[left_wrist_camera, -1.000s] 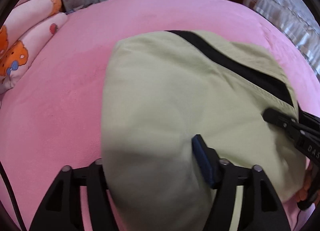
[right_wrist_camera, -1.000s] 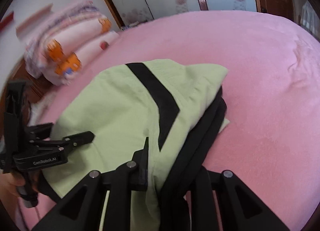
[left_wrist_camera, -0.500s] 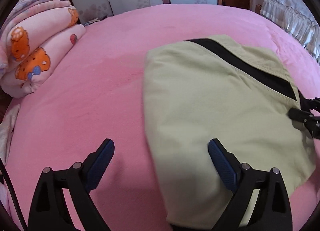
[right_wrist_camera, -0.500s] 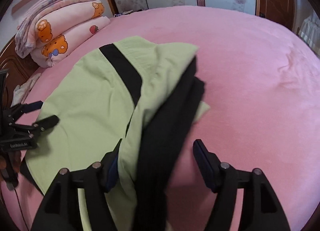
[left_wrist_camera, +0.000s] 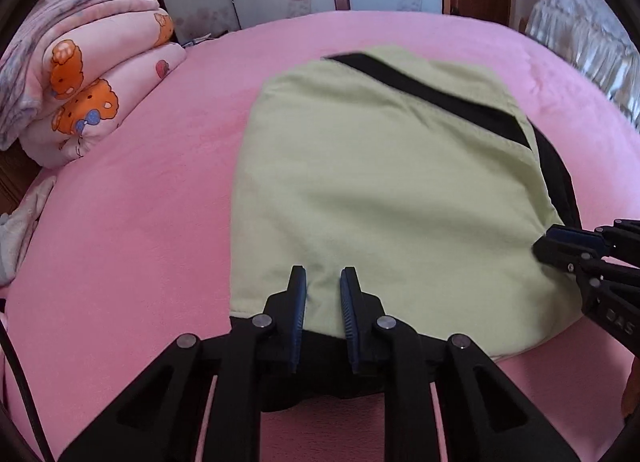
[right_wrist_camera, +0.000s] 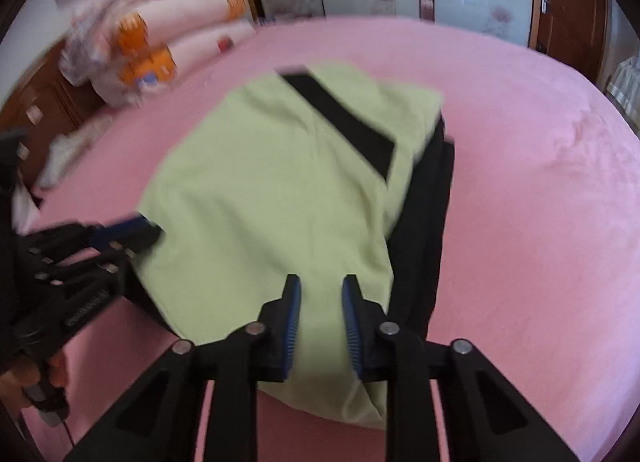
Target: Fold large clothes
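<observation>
The light green garment with a black stripe lies folded flat on the pink bed. Half a second ago both tools stood wide apart. Now the left gripper and the right gripper are closing over its near edge, a thin gap left, with green cloth showing between the pads but not pinched.

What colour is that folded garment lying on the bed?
The garment is pale yellow-green with a black diagonal stripe; the left wrist view shows it best.

Garment lies on bed — blankets behind-left.
</observation>
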A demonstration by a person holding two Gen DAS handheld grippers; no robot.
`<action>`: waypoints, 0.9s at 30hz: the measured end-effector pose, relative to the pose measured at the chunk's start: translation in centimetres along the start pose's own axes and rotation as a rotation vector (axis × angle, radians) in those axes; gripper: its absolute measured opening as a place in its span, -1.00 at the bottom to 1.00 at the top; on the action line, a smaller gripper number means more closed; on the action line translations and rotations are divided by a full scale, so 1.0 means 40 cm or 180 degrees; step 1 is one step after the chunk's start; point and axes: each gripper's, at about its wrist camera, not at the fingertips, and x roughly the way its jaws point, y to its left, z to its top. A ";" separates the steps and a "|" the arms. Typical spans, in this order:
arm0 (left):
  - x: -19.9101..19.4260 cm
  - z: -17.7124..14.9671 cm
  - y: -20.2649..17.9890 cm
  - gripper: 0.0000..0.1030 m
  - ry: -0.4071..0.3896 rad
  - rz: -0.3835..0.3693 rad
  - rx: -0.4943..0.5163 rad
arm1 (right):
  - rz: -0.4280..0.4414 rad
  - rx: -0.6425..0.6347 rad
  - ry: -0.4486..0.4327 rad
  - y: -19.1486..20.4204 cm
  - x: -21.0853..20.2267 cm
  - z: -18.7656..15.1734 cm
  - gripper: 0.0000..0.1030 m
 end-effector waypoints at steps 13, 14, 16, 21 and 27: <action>-0.262 -0.003 -0.101 0.55 -0.0158 0.0068 -0.0064 | 0.0109 0.0153 0.0032 -0.042 -0.234 -0.050 -0.94; -0.292 -0.005 -0.106 0.56 -0.0172 0.0060 -0.0077 | 0.0138 0.0175 0.0007 -0.047 -0.268 -0.058 -0.94; -0.363 -0.013 -0.118 0.63 -0.0169 -0.0003 -0.0139 | 0.0135 0.0178 -0.0041 -0.049 -0.330 -0.071 -0.94; -0.521 -0.031 -0.134 0.66 -0.0093 -0.0150 -0.0322 | 0.0202 0.0286 -0.0054 -0.065 -0.478 -0.108 -0.69; -0.716 -0.079 -0.177 0.66 -0.0066 -0.0272 -0.0393 | 0.0186 0.0333 -0.0331 -0.095 -0.698 -0.187 -0.07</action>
